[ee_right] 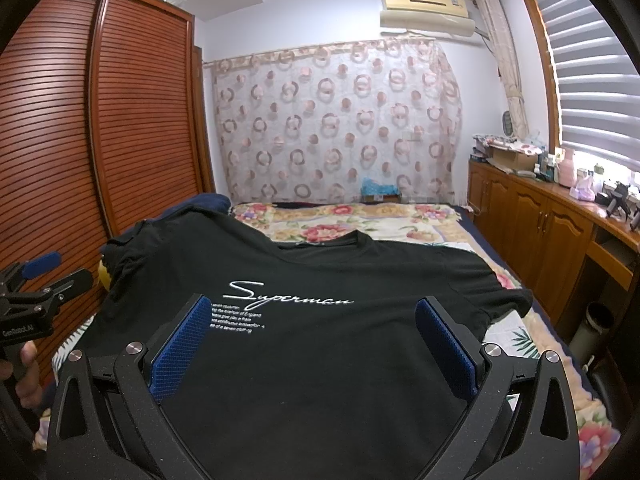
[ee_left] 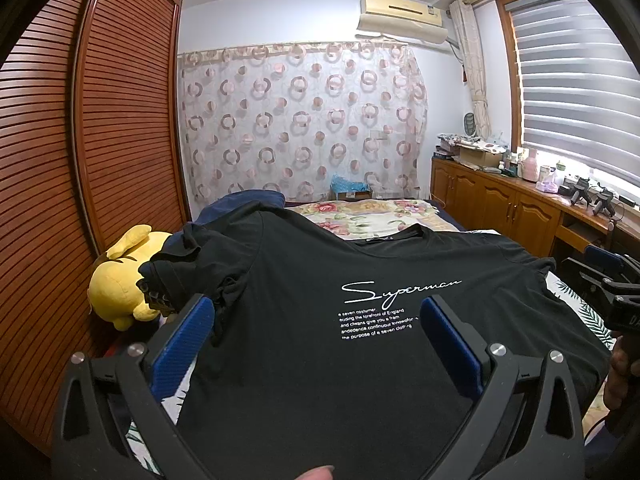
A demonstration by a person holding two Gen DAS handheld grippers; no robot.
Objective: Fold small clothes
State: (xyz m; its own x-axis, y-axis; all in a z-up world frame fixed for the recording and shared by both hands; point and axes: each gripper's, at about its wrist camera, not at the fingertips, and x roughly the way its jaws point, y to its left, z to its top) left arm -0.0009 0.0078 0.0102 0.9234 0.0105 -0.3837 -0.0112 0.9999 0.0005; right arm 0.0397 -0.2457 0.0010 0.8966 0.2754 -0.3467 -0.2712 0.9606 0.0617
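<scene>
A black T-shirt point(ee_left: 360, 340) lies spread face-up on the bed point(ee_right: 360, 216), filling the lower centre of both views, its collar pointing away from me toward the flowered bedspread in the middle of the frame. White script reading "Superman" point(ee_left: 400, 290) crosses the chest, with small lines of white text under it.

My left hand-held gripper point(ee_left: 316, 320) is at the bottom of the left wrist view, its blue-padded fingers point(ee_left: 184, 344) spread wide apart with nothing between them, over the shirt's lower part. The left sleeve is bunched up at the middle left of that view, against a yellow plush toy point(ee_left: 116, 284) beside the slatted wooden wardrobe point(ee_left: 80, 140).

My right hand-held gripper point(ee_right: 312, 320) is likewise wide open and holding nothing, low in the right wrist view over the shirt's hem side; the right sleeve lies flat toward the right edge of the bed. Each gripper shows at the edge of the other's view, with my hand point(ee_right: 28, 376) on its handle.

A circle-patterned curtain point(ee_right: 336, 120) hangs across the far wall, an air conditioner point(ee_right: 424, 12) is at the upper right, and a cluttered wooden counter point(ee_right: 560, 200) runs along the right under the window blinds.
</scene>
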